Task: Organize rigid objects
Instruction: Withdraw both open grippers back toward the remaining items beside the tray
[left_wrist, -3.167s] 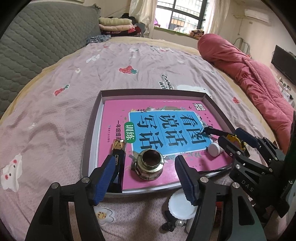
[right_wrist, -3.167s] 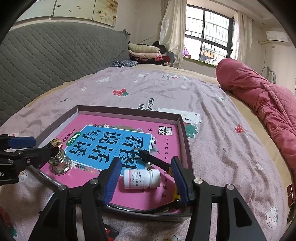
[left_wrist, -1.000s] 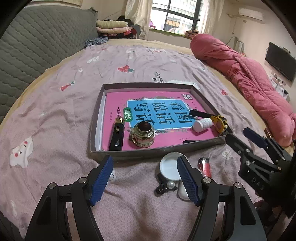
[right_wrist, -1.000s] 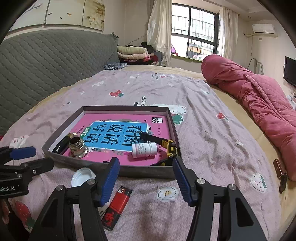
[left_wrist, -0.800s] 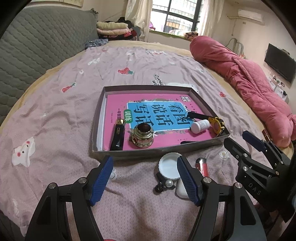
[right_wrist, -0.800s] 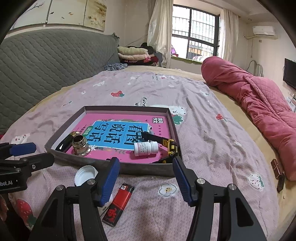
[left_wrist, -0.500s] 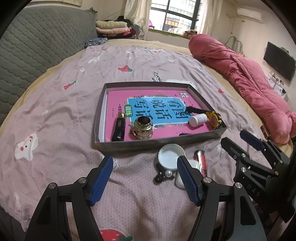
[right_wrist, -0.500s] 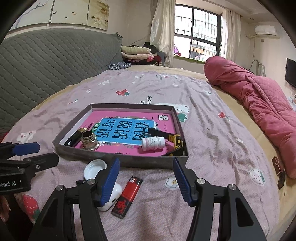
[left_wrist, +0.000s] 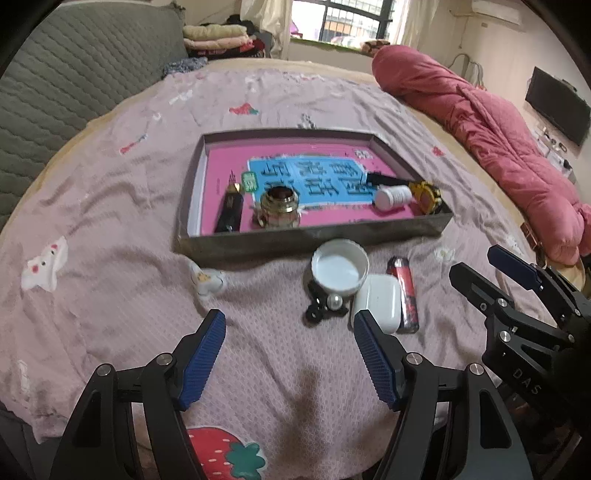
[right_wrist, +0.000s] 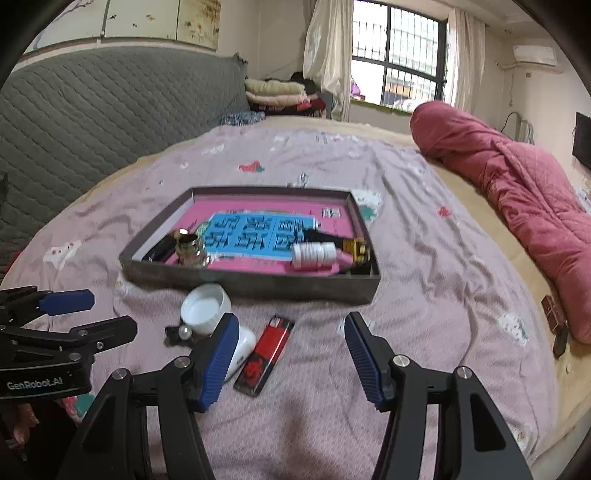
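Just before the grey tray, left to right, lay a black pearl hair clip, a white lid, a white earbud case and a red lighter, all crowded together. Both the left gripper and right gripper hung wide open and empty. Any pinch there risked nudging a neighbour or snagging the soft bedsheet.

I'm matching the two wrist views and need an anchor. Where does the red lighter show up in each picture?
Left wrist: the red lighter lies right of centre, just right of the white earbud case.
Right wrist: the red lighter lies at lower centre, beside the right gripper's left finger.
Shared landmark: the white lid in front of the grey tray.
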